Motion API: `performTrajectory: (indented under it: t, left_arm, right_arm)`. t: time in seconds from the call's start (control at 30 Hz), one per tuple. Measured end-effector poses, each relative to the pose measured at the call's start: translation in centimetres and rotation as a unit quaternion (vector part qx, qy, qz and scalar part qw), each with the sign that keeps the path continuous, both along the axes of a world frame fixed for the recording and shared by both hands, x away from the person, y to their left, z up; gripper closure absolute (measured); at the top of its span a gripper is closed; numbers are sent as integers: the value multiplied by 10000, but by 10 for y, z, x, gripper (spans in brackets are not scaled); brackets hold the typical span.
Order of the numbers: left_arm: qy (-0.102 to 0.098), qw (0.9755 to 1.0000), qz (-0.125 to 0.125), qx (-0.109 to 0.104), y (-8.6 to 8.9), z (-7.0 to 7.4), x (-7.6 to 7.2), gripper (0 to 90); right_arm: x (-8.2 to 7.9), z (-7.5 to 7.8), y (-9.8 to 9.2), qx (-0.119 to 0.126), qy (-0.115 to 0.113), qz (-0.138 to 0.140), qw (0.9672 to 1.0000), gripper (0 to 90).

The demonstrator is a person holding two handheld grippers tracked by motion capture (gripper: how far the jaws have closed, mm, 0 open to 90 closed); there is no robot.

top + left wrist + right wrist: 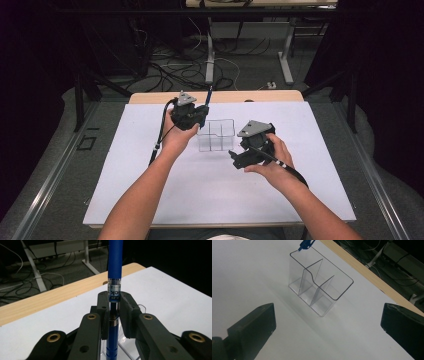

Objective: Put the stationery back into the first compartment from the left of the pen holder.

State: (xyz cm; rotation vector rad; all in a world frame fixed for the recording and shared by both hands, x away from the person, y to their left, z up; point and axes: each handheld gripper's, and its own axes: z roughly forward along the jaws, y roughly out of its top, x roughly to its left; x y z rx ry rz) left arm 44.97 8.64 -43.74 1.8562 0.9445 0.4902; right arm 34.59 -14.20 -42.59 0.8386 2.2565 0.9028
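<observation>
Left hand-held gripper (113, 312): black, hard-plastic jaws clenched on a blue pen (115, 270), a slim cylinder with a clear labelled band and a metal ring, held upright. In the high view this hand-held gripper (200, 114) sits toward the far edge of the white, matte surface (150, 190), just beside the clear acrylic organiser (216, 135), a rectangular box with inner dividers and rounded rim corners. Right hand-held gripper (327, 322): released, jaws wide apart, nothing between them, facing the organiser (319, 282); the pen tip (305, 244) hangs at its far rim.
</observation>
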Motion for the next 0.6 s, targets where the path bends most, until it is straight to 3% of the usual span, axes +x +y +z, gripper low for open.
performTrajectory:
  t: [0.13, 0.27, 0.47, 0.6]
  left_arm:
    - [-17, 10000, 75, 52, -1, -6, 3, 790]
    - [187, 9997, 140, 29, 1, -17, 3, 790]
    - [310, 9995, 98, 7, 4, -29, -2, 787]
    - [264, 9996, 89, -86, 9, -29, -7, 751]
  right_arm:
    - [1, 0, -2, 64, -11, 0, 10000, 0]
    - [1, -1, -2, 60, 26, -21, 10000, 0]
    - [3, -4, -6, 126, 75, -115, 9998, 0]
    - [3, -5, -9, 175, 174, -178, 9995, 0]
